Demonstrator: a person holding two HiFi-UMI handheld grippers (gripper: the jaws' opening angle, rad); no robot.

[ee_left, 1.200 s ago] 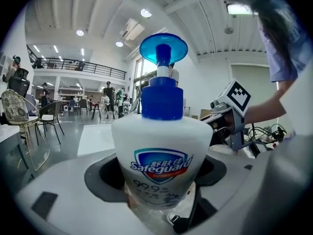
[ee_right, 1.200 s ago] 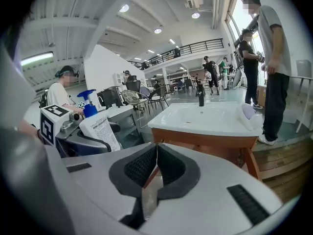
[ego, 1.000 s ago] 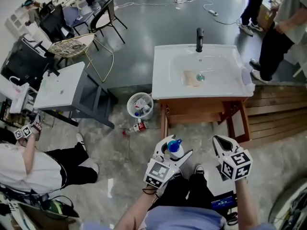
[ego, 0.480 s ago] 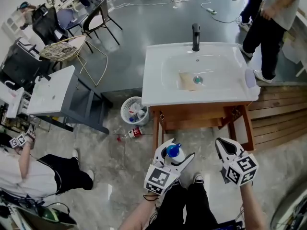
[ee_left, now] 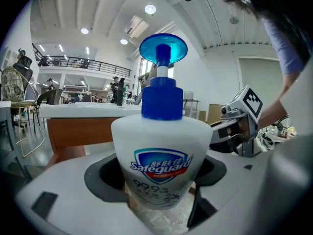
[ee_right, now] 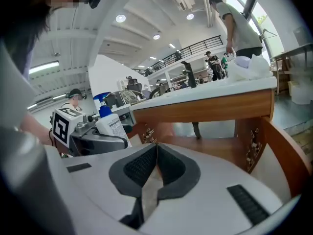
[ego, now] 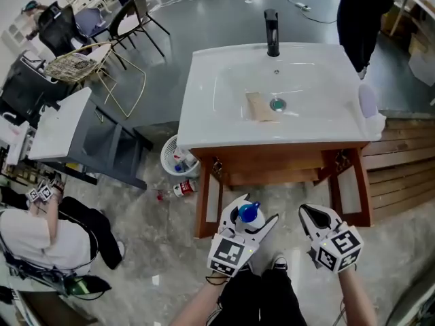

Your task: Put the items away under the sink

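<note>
In the head view, a white soap bottle [ego: 247, 213] with a blue pump is held upright in the left gripper [ego: 253, 221], near the open wooden cabinet [ego: 272, 165] under the sink [ego: 204, 124]. A cloth [ego: 259, 106] is seen in the sink beside the drain. A waste basket [ego: 175, 160] at the left contains bottles. Free floor is left between the cabinet's front edge and both grippers, the right gripper [ego: 314, 214] included. Compared with one second ago, the cabinet is seen nearer.

In the left gripper view, the jaws are kept wide and pressed on the bottle's two sides.

In the right gripper view, the jaws are closed together with nothing held, and the cabinet's opening is seen just beyond them.
</note>
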